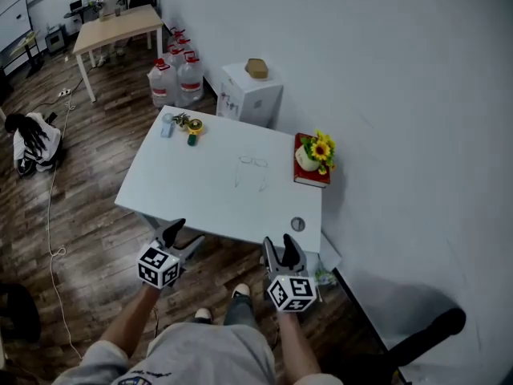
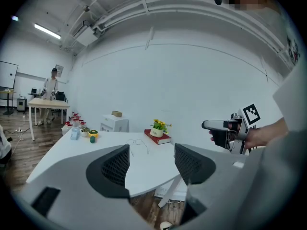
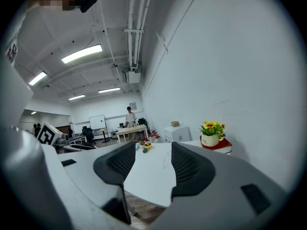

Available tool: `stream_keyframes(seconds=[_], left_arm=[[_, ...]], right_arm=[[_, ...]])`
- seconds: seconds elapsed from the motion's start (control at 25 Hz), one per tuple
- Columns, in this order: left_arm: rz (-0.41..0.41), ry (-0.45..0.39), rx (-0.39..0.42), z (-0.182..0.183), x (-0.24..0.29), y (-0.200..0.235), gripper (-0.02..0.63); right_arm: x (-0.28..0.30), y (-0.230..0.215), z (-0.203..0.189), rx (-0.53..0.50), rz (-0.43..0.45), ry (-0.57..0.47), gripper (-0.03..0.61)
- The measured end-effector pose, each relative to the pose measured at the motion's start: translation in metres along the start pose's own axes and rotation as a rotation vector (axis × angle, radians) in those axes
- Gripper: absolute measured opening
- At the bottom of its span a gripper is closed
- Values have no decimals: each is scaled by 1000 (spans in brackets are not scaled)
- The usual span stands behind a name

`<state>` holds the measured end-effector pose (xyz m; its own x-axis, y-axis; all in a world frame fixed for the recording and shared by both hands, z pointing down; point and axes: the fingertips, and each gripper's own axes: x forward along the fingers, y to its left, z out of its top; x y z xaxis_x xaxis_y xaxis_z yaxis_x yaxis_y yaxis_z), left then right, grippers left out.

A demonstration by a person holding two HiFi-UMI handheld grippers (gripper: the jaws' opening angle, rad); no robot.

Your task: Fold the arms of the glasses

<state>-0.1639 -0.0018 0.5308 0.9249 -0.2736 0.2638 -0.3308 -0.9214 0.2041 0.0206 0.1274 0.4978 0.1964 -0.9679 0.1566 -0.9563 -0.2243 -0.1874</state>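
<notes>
Left tool [image 1: 183, 235] and right tool [image 1: 281, 249] gape wide, empty, short of seemingly unfolded glasses [image 1: 252, 167].

Grey left gripper [image 1: 184, 233] and right gripper [image 1: 280, 241], each with a black-and-white square-patterned marker cube [image 1: 158, 265]; black cross-hatched pads [image 2: 117, 166]. Ahead of the jaws, white table [image 1: 200, 192]. Farther ahead, right of the jaws, red book [image 1: 309, 180], yellow sunflowers [image 1: 322, 147]. Below the jaws, brown plank floor [image 1: 80, 239].

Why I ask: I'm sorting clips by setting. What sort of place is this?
Probably an office or lab workroom: a white rectangular whiteboard, a long light-wood desk with a person at it, and large clear water jugs on the wood-plank floor.
</notes>
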Motion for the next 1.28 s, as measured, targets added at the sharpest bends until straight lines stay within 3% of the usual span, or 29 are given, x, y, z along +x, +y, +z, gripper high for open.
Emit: stream_keyframes(seconds=[0.24, 0.68, 0.92, 1.28], left_arm=[[43, -8, -19, 20, 76, 34, 290], [160, -16, 32, 93, 226, 63, 290], [195, 12, -1, 79, 269, 85, 290], [212, 52, -59, 66, 302, 121, 290]], right_arm=[[85, -49, 17, -7, 59, 12, 219], [256, -152, 80, -23, 261, 51, 206], [328, -160, 62, -51, 393, 119, 185], [387, -177, 25, -67, 445, 269, 164]])
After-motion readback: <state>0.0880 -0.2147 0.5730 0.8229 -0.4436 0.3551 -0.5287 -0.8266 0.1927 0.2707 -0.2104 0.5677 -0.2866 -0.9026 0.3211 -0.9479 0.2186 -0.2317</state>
